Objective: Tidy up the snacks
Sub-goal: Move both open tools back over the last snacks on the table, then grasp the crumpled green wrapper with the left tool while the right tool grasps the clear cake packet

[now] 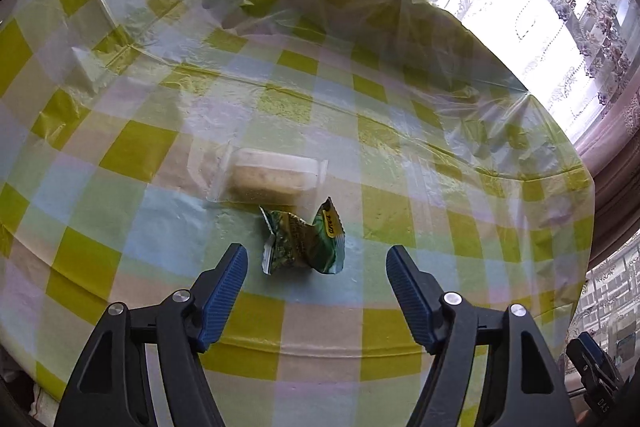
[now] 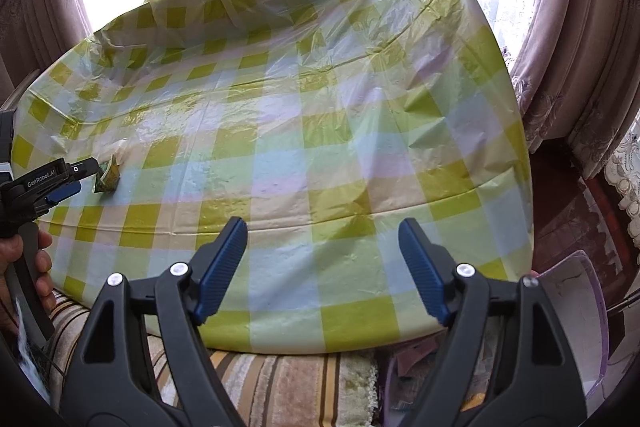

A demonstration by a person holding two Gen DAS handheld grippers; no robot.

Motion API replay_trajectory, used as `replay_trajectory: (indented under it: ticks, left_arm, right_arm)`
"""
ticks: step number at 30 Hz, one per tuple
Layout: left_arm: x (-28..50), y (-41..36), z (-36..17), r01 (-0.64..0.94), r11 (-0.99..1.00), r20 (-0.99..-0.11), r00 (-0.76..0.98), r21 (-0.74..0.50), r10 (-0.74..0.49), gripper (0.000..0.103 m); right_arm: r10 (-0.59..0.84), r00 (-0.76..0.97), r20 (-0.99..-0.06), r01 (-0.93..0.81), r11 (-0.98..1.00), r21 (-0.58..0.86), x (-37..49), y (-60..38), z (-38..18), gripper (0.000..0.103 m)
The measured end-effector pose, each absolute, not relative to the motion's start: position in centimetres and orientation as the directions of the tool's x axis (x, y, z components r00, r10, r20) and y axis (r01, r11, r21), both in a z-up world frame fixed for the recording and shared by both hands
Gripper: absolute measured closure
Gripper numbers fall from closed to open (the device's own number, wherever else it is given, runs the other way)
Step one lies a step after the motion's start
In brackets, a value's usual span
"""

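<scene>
Snacks lie on the counter (image 1: pixel 120 147), which is covered by a checked plastic cloth (image 1: pixel 400 211) in yellow-green, pale blue and white. A crumpled green packet (image 1: pixel 306 241) sits just ahead of the left gripper (image 1: pixel 316 259), in line with the gap between the jaws but beyond their tips, not touched by either blue pad. Right behind the packet, touching or nearly so, lies a clear-wrapped cake (image 1: pixel 270 177). The left jaws stand wide apart and hold nothing. In the right wrist view the same packet shows far to the left, just beside the tip of the left gripper, whose handle a hand (image 2: pixel 28 267) grips. The right gripper (image 2: pixel 322 247) hangs over the near edge of the counter, jaws spread wide and empty, with bare cloth beneath. A striped cushion (image 2: pixel 280 387) lies below the counter edge, and curtains (image 2: pixel 568 47) frame a bright window behind
</scene>
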State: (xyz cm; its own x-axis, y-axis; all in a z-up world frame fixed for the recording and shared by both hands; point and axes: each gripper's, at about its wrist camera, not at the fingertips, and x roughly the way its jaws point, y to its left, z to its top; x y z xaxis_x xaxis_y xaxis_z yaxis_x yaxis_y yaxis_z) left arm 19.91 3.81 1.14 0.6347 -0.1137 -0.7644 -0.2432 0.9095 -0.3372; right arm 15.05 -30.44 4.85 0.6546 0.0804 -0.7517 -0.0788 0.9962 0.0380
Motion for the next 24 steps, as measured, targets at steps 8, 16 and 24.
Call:
replay_trajectory:
  ticks: [8,16,24]
  left_arm:
    - [21.6,3.9,-0.6,-0.241,0.911,-0.784,0.607,-0.334,-0.127,0.03]
    - [22.1,3.7,-1.3,-0.223,0.927,-0.795,0.596,-0.301,-0.114,0.059]
    - [20.2,5.4,-1.4,-0.263,0.9,-0.774,0.622,-0.349,-0.118,0.063]
  right_arm:
    - [0.13,0.649,-0.75,-0.146,0.988,0.045,16.9,-27.2,4.6,0.021]
    - [0.169,0.638,-0.751,-0.185,0.981,0.063,18.8,-24.4,4.2,0.02]
    - [0.218,0.62,-0.754,-0.24,0.967,0.082,20.9,-19.8,3.9,0.017]
